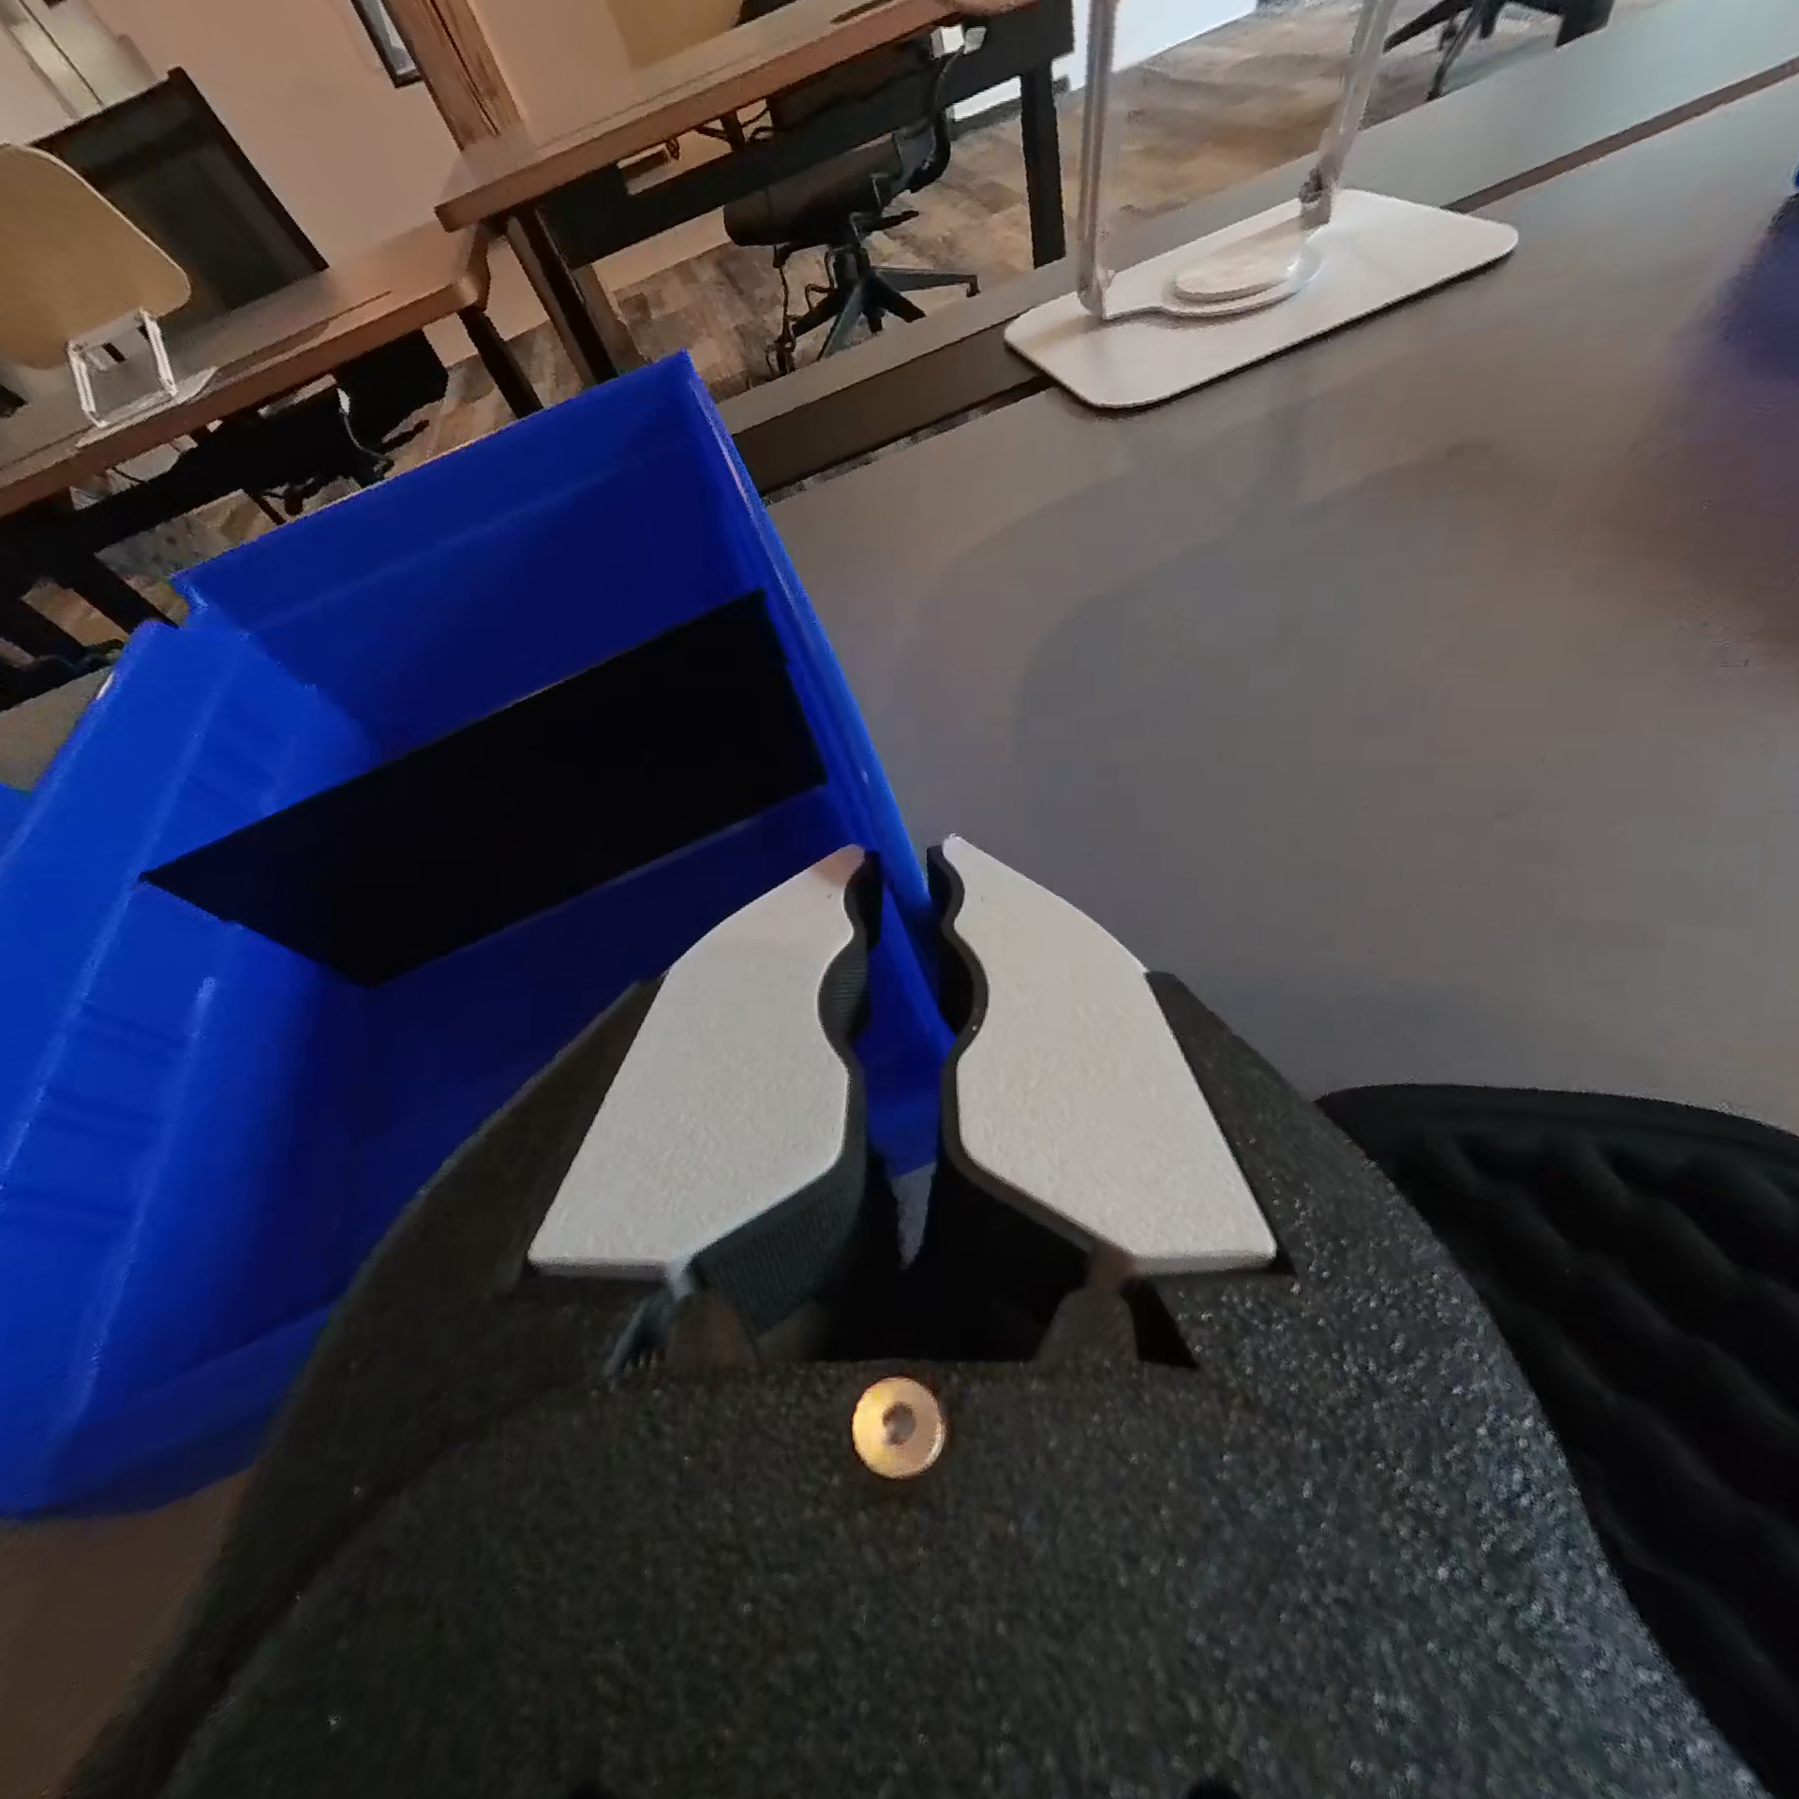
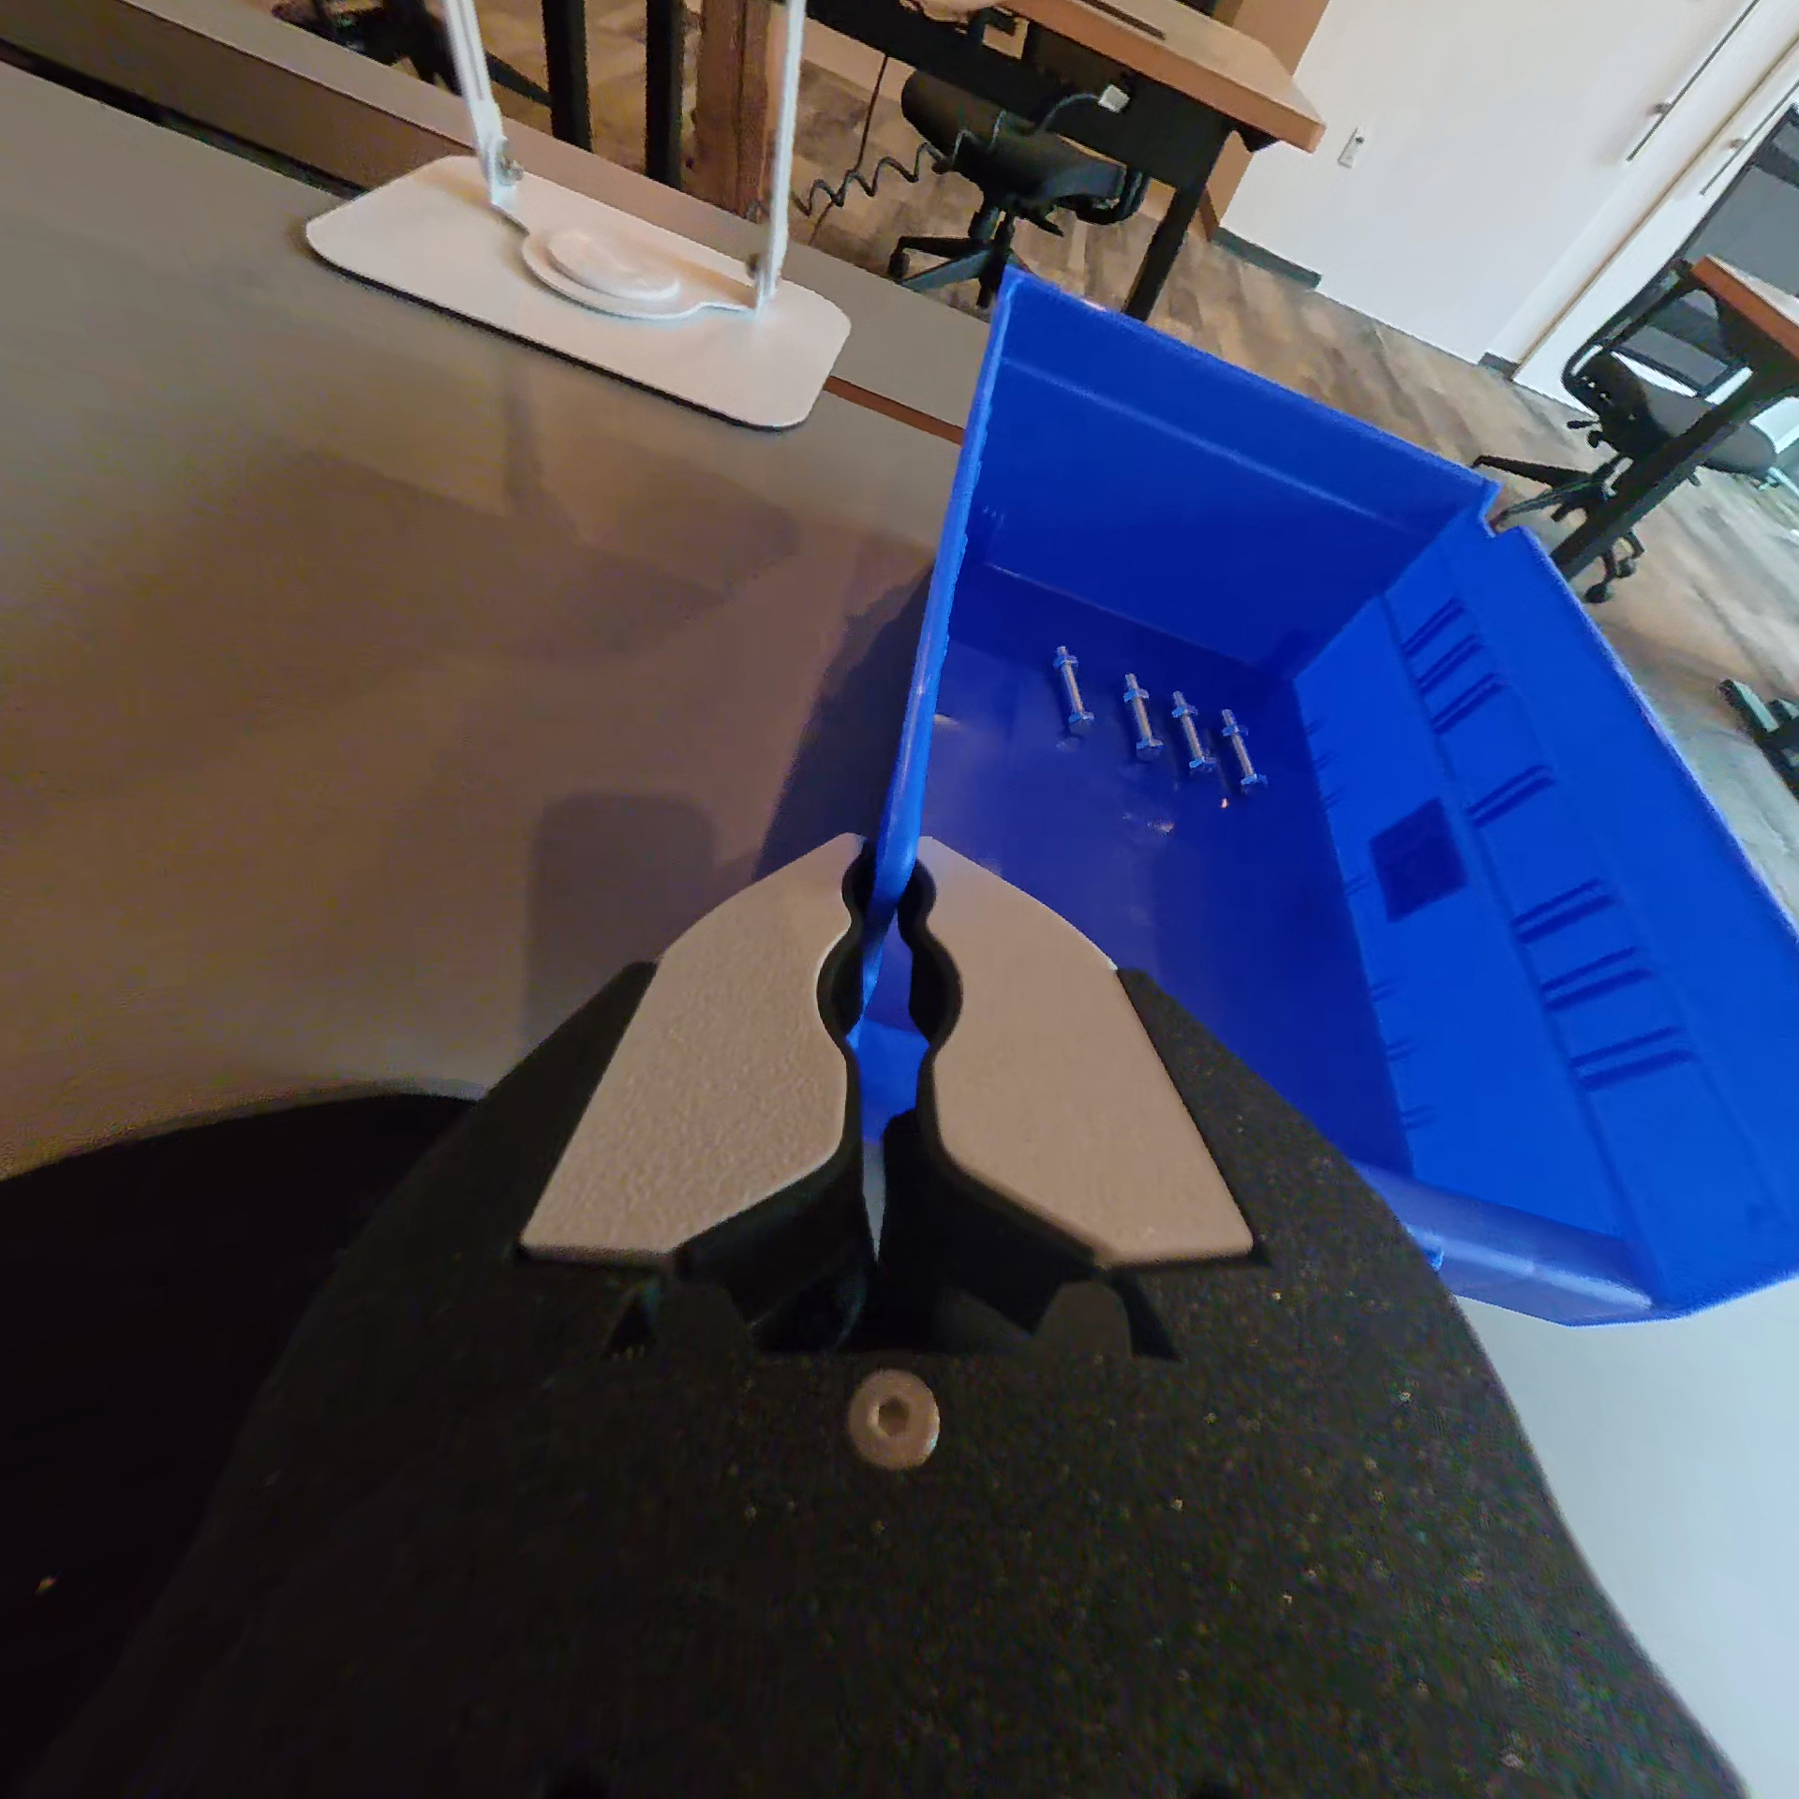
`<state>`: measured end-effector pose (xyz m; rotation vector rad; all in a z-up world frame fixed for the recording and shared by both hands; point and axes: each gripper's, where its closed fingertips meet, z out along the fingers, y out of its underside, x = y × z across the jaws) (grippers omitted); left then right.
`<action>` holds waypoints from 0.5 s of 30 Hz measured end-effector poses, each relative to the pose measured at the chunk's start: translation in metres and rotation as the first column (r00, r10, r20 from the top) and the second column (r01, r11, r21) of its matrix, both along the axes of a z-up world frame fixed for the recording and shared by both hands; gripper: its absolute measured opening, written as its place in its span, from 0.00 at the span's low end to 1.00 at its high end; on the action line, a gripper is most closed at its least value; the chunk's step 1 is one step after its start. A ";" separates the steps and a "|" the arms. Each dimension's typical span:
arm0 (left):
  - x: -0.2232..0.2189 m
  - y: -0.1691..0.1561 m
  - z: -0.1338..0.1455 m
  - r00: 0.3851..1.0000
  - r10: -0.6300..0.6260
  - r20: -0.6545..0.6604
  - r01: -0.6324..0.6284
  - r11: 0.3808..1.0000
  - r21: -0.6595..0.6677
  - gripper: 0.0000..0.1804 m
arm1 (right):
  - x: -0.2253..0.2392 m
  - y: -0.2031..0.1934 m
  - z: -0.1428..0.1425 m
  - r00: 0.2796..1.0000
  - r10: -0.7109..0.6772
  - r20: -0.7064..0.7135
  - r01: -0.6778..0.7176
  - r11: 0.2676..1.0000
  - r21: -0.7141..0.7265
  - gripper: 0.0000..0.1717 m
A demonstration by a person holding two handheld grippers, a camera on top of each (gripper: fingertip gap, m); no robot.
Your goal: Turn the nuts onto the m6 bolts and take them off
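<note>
Step in hand: we judge this as handling the blue bin (image 2: 1217,545), not yet working any nut; both grippers hold bin walls rather than hardware.
Left gripper (image 1: 905,857): its fingers are closed onto the edge of a blue bin wall (image 1: 881,896), which runs up between them; we see the wall pinched at the tips.
Right gripper (image 2: 888,857): its fingers are clamped on the thin rim of the blue bin's near wall (image 2: 910,740), both pads pressing the plastic.
Same bin or two: we cannot tell whether the left gripper's blue bin (image 1: 467,604) is the one the right gripper holds.
Bolts (image 2: 1154,720): four lie side by side on the bin floor, towards the far wall, well apart from either gripper.
Nuts (image 2: 1063,668): each bolt seems to carry a nut near one end of its shaft; how far threaded we cannot tell.
Table (image 2: 389,681): grey, with a white stand base (image 2: 584,282) at its far edge.
Next move, as we judge it: set the bin steady, let go of the rim, reach in for one bolt with one gripper, and pinch its nut with the other to turn it. The bolts are small and lie flat, so the pick calls for a careful, low approach.
Writing: a dark square patch (image 2: 1416,857) sits on the bin's inner side wall; we read nothing on it. No brand shows.
</note>
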<state>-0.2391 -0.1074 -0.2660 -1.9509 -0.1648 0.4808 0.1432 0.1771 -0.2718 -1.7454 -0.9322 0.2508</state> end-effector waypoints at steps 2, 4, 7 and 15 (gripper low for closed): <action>0.007 0.006 0.000 1.000 -0.009 -0.013 0.009 1.000 -0.005 0.05 | -0.006 -0.006 0.000 1.000 0.014 0.003 -0.014 1.000 -0.001 0.02; 0.015 0.011 0.001 0.999 -0.026 -0.020 0.025 1.000 -0.015 0.05 | -0.012 -0.012 0.002 1.000 0.026 0.002 -0.026 1.000 -0.003 0.02; 0.028 0.020 0.002 0.998 -0.054 -0.030 0.053 0.998 -0.033 0.05 | -0.023 -0.022 0.006 0.999 0.047 -0.006 -0.047 0.999 -0.005 0.02; 0.066 0.046 0.000 0.990 -0.132 -0.048 0.129 0.990 -0.058 0.06 | -0.056 -0.049 0.006 0.993 0.117 -0.007 -0.117 0.993 -0.009 0.02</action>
